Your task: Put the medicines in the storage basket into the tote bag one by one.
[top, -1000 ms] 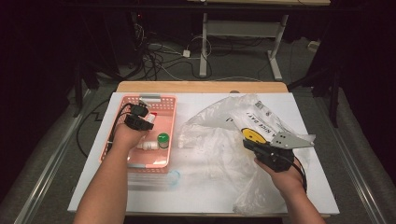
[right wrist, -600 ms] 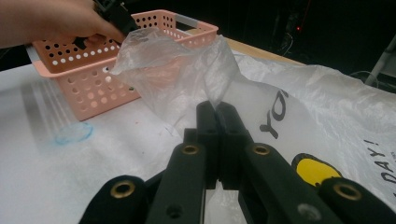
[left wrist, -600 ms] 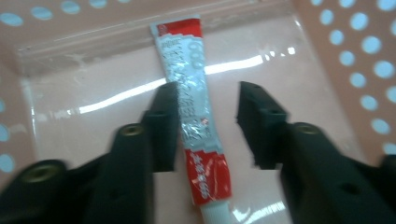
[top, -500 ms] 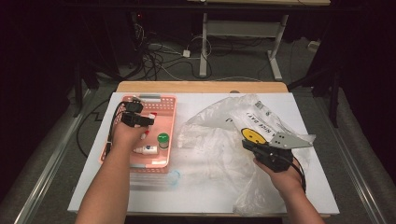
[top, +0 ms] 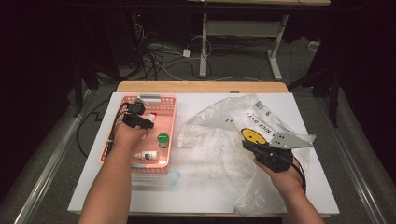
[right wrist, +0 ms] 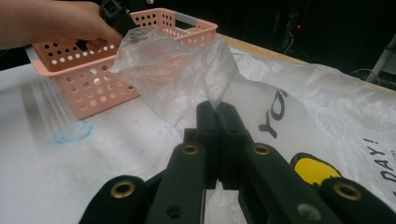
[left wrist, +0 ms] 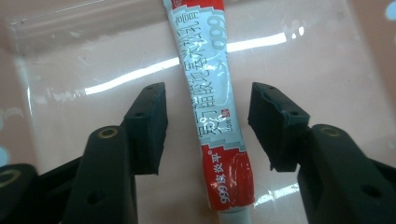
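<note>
Left claw [left wrist: 205,126] just opened around "999" tube [left wrist: 217,93]; right claw [right wrist: 217,116] pinches, seemingly, "DAY" bag [right wrist: 173,70].

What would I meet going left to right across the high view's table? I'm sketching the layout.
Pink basket with the left gripper over it → green-capped jar → clear plastic bag → yellow sticker → right gripper, which grips the bag.
</note>
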Demonstrator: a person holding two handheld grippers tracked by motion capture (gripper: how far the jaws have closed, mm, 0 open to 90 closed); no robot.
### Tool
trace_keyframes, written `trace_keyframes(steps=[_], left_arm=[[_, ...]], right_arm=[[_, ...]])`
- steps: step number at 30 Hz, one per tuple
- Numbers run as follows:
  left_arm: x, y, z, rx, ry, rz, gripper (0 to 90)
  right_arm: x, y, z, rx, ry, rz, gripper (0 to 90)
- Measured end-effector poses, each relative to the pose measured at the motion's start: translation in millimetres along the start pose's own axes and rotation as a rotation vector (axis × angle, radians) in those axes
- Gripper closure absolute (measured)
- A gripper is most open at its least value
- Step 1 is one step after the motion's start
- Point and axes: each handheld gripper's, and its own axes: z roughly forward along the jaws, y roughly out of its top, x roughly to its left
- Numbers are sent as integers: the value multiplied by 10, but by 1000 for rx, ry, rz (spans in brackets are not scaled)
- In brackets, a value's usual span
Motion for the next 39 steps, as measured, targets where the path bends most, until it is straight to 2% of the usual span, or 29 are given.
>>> trace_keyframes(steps=[5,12,17,20,25,39], left_arm=[[-35,-1,14,5,23,23,470],[-71,4,21,2,-4,34,520],[-83,7,24,-10,-16,27,612],[-82,9,24,-12,-22,6,668],[-88,7,21,-8,-31,15,676],[-84,12,11,-5,-39,18,684]], right_arm=[[9,2,1,3,-2,3,900],[12,12,-4,-2,1,-2,900],[24,23,-6,-5,3,-6,900],[23,17,-4,-3,0,-4,900],[25,13,4,8,-2,-4,900],[34,29,-2,-13,-3,-4,900]])
